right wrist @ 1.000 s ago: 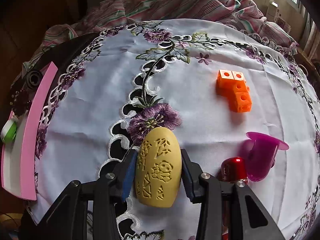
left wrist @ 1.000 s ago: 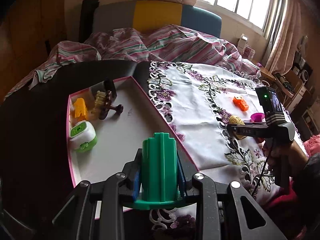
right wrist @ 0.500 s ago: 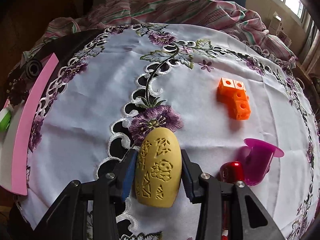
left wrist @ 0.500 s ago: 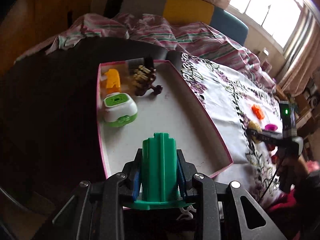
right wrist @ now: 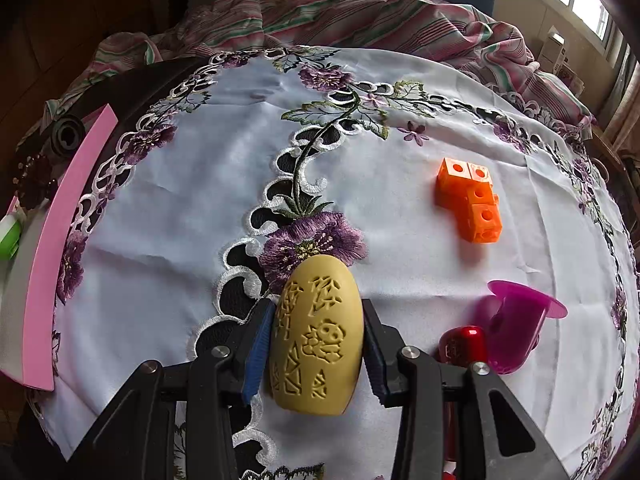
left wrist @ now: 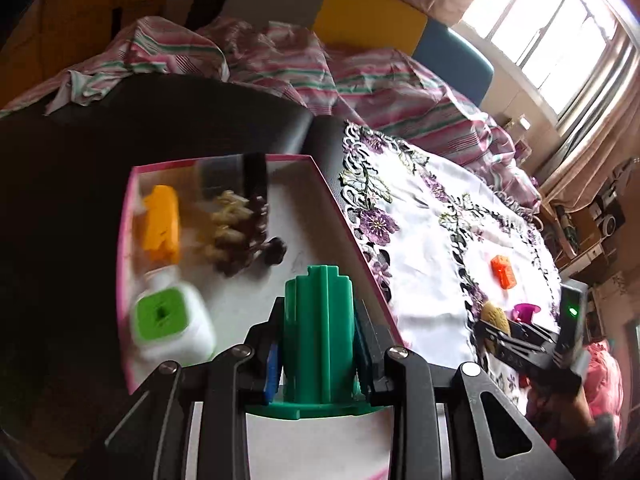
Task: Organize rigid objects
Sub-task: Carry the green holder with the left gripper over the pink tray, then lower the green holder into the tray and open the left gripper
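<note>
My left gripper (left wrist: 318, 344) is shut on a green ribbed plastic piece (left wrist: 319, 332) and holds it over the near part of the pink-rimmed white tray (left wrist: 344, 216). In the tray lie a green-and-white box (left wrist: 170, 326), an orange block (left wrist: 160, 226) and brown and tan pieces (left wrist: 240, 232). My right gripper (right wrist: 316, 344) is shut on a tan carved egg (right wrist: 316, 336) just above the white embroidered cloth (right wrist: 180, 220). On the cloth lie an orange cube block (right wrist: 470, 204), a purple flanged piece (right wrist: 516, 324) and a red piece (right wrist: 462, 344).
The tray's pink edge (right wrist: 52, 248) shows at the far left of the right wrist view. A striped blanket (left wrist: 360, 80) lies behind the table. The right gripper also shows in the left wrist view (left wrist: 532, 344), over the cloth's right side. Dark tabletop (left wrist: 60, 200) surrounds the tray.
My left gripper has moved forward and left over the tray with the green piece. My right gripper has risen slightly with the egg.
</note>
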Demonstrator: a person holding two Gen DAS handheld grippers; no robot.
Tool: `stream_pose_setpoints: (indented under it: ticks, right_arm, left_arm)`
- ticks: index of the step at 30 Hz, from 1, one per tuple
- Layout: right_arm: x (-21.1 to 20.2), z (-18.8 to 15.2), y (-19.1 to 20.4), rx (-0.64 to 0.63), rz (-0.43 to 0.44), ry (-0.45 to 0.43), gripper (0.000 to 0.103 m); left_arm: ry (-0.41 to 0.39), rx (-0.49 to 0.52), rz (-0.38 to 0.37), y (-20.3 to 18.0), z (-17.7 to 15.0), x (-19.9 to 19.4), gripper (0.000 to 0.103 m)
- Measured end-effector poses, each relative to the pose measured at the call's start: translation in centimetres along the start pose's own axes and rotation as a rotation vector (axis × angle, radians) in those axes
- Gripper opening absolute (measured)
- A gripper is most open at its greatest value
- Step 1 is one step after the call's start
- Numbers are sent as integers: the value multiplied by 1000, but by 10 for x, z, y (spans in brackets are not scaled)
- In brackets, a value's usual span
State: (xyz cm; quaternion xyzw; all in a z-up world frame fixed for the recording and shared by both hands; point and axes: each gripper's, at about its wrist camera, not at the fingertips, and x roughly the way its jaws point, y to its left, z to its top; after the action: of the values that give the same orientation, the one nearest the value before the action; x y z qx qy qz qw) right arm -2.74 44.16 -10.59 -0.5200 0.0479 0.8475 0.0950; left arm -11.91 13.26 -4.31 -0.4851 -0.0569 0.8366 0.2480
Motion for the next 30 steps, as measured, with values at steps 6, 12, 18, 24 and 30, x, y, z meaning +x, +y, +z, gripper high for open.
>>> stream_pose_setpoints:
  ticks: [6,12,18,24,30]
  right_arm:
    - [1,1,0,0,2,1,42]
    - [1,1,0,1,3,0,42]
    - [1,2,0,3,4,-2,42]
    - [1,2,2,-9,-9,-7,42]
    - [0,1,3,-19,-18,-11,42]
  left_arm:
    - [84,-19,11,-2,24,49,30]
    - [122,-47,45,5,33,79,32]
    - [79,7,64,-2,31,64,33]
    - [-7,71,134,-8,14,25,38]
    - [-67,125,197,-8,-18,-13,38]
